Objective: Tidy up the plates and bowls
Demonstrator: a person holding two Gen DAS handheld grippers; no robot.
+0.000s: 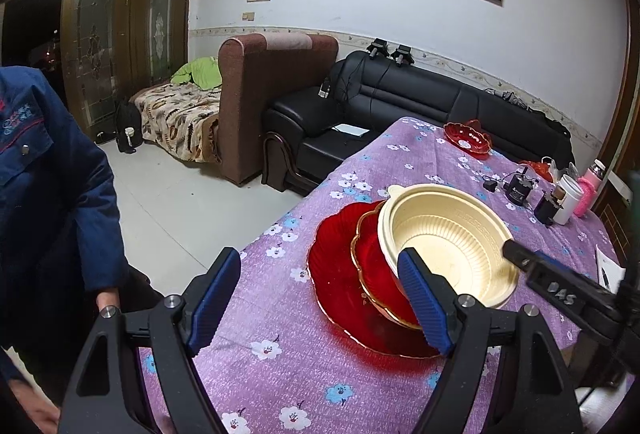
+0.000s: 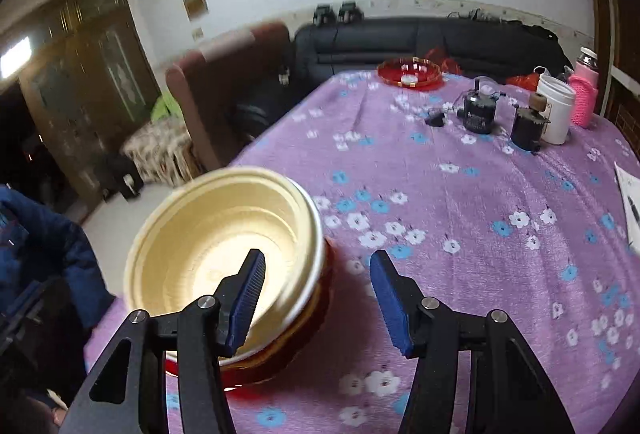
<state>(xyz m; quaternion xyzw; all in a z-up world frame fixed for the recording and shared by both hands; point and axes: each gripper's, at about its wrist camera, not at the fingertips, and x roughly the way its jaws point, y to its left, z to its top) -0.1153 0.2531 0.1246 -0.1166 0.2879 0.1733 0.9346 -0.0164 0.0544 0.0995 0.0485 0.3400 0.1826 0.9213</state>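
A cream plastic bowl (image 1: 444,238) sits in a small red gold-rimmed dish (image 1: 374,266), which rests on a large red plate (image 1: 340,282) near the table's front left edge. My left gripper (image 1: 320,302) is open, its right finger just in front of the stack. My right gripper (image 2: 316,302) is open beside the cream bowl (image 2: 208,234), its left finger over the bowl's rim; it also shows at the right of the left wrist view (image 1: 552,278). Another red dish (image 1: 466,138) lies at the table's far side, also in the right wrist view (image 2: 410,72).
The table has a purple flowered cloth (image 2: 460,218). At the far right stand black devices (image 2: 478,110), a white cup (image 2: 554,110) and a pink bottle (image 2: 585,94). Paper (image 2: 630,202) lies at the right edge. A person in blue (image 1: 44,194) stands left.
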